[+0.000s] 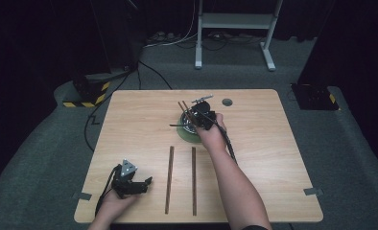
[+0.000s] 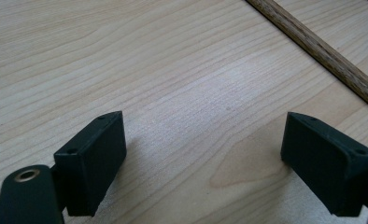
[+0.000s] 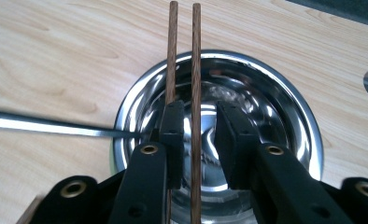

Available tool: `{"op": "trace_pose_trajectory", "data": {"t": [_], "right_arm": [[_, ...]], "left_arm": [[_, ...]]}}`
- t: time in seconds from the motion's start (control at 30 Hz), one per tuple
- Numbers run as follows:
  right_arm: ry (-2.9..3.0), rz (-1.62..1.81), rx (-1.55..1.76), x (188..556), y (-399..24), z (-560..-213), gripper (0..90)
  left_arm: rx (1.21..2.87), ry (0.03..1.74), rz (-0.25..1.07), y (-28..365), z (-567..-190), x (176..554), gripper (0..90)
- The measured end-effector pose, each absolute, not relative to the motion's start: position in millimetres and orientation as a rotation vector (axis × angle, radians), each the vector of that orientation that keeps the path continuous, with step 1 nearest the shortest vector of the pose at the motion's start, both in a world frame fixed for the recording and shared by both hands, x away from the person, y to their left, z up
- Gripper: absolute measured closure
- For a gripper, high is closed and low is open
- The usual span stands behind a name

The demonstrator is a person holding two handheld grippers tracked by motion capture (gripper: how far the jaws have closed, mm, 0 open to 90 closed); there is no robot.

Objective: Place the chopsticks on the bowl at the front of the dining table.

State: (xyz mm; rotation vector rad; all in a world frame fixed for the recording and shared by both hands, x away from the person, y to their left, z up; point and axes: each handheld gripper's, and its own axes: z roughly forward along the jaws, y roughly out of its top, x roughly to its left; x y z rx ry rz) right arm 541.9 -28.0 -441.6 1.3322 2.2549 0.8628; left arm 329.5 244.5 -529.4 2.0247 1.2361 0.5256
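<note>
My right gripper hovers over a shiny steel bowl that sits on a green mat at the table's far middle. Its jaws stand a little apart, so it is open. One brown wooden chopstick runs through the gap and touches neither pad. A second chopstick passes along the outer side of the left jaw. Both slant over the bowl's far rim. My left gripper rests wide open and empty near the front left corner.
Two more chopsticks lie side by side on the table near the front edge; one of them lies just beyond my left jaws. A thin metal utensil handle sticks out of the bowl. A round cable hole sits behind it.
</note>
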Motion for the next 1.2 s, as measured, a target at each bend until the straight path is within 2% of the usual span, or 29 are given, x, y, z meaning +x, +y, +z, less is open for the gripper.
{"op": "trace_pose_trajectory", "data": {"t": [0.4,0.63,0.7,0.9,1.2], "right_arm": [[2.214,0.971,1.287,495,-72,-443,73.2],[2.157,1.013,1.232,470,-95,-457,73.6],[2.124,1.034,1.226,460,-103,-465,74.1],[2.090,1.056,1.214,452,-111,-477,73.7],[2.114,1.109,1.223,448,-129,-490,69.5]], "left_arm": [[2.031,1.234,0.528,245,-529,329,14.8],[2.020,1.240,0.537,246,-529,329,16.9],[2.012,1.247,0.547,247,-529,328,21.6],[1.985,1.268,0.561,248,-529,328,27.7],[1.965,1.305,0.587,246,-529,326,30.1]]}}
